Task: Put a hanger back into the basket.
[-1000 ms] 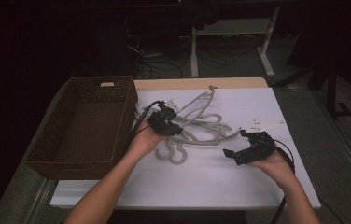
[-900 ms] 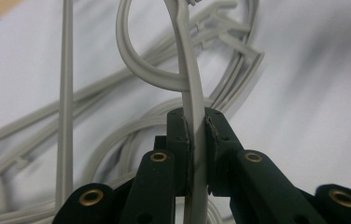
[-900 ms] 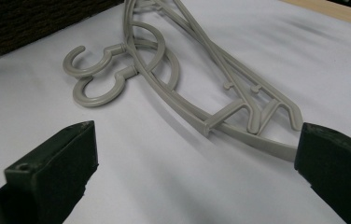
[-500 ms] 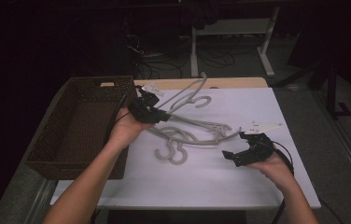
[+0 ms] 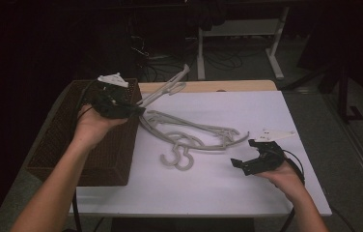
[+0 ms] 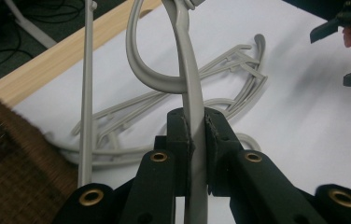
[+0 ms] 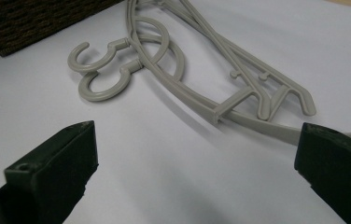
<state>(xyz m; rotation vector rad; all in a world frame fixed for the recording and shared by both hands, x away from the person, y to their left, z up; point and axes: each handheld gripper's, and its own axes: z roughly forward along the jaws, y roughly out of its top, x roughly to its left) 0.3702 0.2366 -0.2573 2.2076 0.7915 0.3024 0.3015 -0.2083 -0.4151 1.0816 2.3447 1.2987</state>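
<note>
My left gripper (image 5: pixel 136 109) is shut on a grey plastic hanger (image 5: pixel 166 88) and holds it in the air at the basket's right rim; the hanger slants up and away to the right. In the left gripper view the jaws pinch the hanger's stem (image 6: pixel 195 135) just below its hook (image 6: pixel 145 65). Two more grey hangers (image 5: pixel 189 137) lie overlapped on the white tabletop (image 5: pixel 247 193), hooks (image 7: pixel 103 70) toward the front. My right gripper (image 5: pixel 242 155) rests low at the front right, open, nothing between its jaws (image 7: pixel 194 140); a hanger's tip lies just beyond it.
A dark woven basket (image 5: pixel 59 140) stands at the table's left side, under my left hand. A wooden strip (image 5: pixel 228 85) runs along the table's far edge. Beyond the table are a dark floor, cables and a white desk frame (image 5: pixel 276 63).
My left gripper has lifted one hanger off the pile and carried it up and to the left, to the basket's rim. The right gripper has stayed put.
</note>
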